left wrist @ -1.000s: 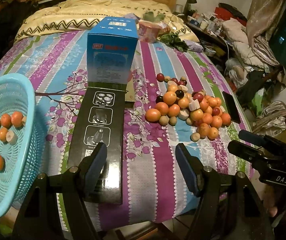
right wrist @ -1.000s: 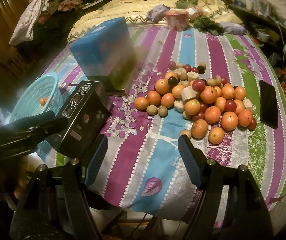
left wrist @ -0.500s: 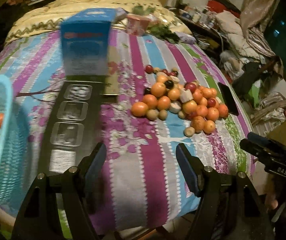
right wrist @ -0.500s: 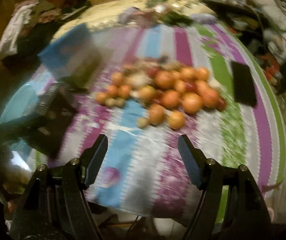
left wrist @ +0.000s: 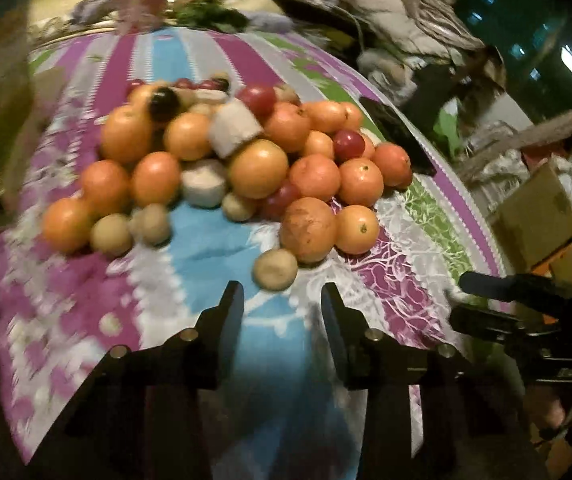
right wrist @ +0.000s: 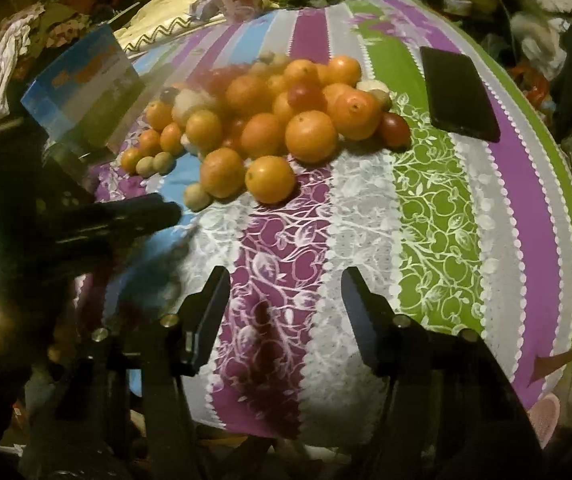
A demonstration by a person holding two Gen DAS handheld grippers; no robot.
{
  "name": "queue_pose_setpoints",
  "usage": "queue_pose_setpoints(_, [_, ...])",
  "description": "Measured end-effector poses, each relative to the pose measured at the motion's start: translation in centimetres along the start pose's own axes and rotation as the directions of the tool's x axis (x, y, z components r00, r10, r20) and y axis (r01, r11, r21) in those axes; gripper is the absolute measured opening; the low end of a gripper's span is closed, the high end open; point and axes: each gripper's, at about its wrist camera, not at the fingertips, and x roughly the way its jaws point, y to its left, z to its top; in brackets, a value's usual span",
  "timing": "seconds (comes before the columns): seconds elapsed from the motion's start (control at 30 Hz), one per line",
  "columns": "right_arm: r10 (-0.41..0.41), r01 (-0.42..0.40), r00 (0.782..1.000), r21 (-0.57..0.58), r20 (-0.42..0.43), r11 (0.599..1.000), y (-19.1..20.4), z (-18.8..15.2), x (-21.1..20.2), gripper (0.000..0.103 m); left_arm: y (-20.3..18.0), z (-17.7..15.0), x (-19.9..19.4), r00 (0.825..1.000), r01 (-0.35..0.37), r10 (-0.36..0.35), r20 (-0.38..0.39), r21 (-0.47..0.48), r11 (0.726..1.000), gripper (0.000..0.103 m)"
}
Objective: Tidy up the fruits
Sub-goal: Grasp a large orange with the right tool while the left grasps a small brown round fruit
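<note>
Fruit pile [left wrist: 237,160]: heaped mid-bed on the striped sheet [right wrist: 426,208], oranges mixed with red and small tan ones (kinda blurry).
Tan fruit [left wrist: 274,269]: set just beyond the left gripper [left wrist: 281,300].
Left jaws: held apart, nothing gripped.
Right gripper [right wrist: 286,280]: spread wide, empty, near edge.
Phone [right wrist: 458,94]: laid right of the pile.
Blue box [right wrist: 85,88]: seen far left.

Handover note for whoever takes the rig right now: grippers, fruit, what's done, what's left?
Left gripper: open, empty, close behind a small tan fruit at the near edge of the pile.
Right gripper: open, empty, over bare bedspread, short of the pile.
Phone lies right of the pile, blue box to its left.
Done: nothing visible here. Left: the whole pile.
</note>
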Motion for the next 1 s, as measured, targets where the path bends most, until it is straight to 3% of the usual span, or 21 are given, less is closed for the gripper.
queue_pose_setpoints(0.2, [0.034, -0.033, 0.999, -0.02, 0.008, 0.999, -0.6, 0.3, 0.7, 0.058, 0.2, 0.9, 2.1, 1.0, 0.027, -0.027, -0.001, -0.004, 1.0, 0.041])
queue_pose_setpoints(0.33, [0.055, -0.055, 0.998, -0.026, 0.015, 0.998, -0.2, 1.0, 1.7, 0.055, 0.2, 0.6, 2.4, 1.0, -0.014, 0.014, -0.002, -0.006, 1.0, 0.028])
queue_pose_setpoints(0.57, [0.055, -0.053, 0.998, -0.064, 0.029, 0.997, 1.6, 3.3, 4.3, 0.053, 2.2, -0.5, -1.0, 0.997, -0.051, 0.056, 0.05, -0.098, 0.994, 0.028])
queue_pose_setpoints(0.8, [-0.001, 0.003, 1.0, -0.106, 0.021, 0.994, 1.8, 4.8, 6.8, 0.053, 2.7, -0.7, -2.2, 0.997, -0.04, 0.047, 0.063, -0.109, 0.993, 0.028])
queue_pose_setpoints(1.0, [-0.003, 0.005, 1.0, -0.118, 0.02, 0.993, 1.6, 4.6, 7.2, 0.039, 1.7, 0.0, -2.4, 0.997, -0.041, 0.048, 0.067, -0.103, 0.994, 0.028])
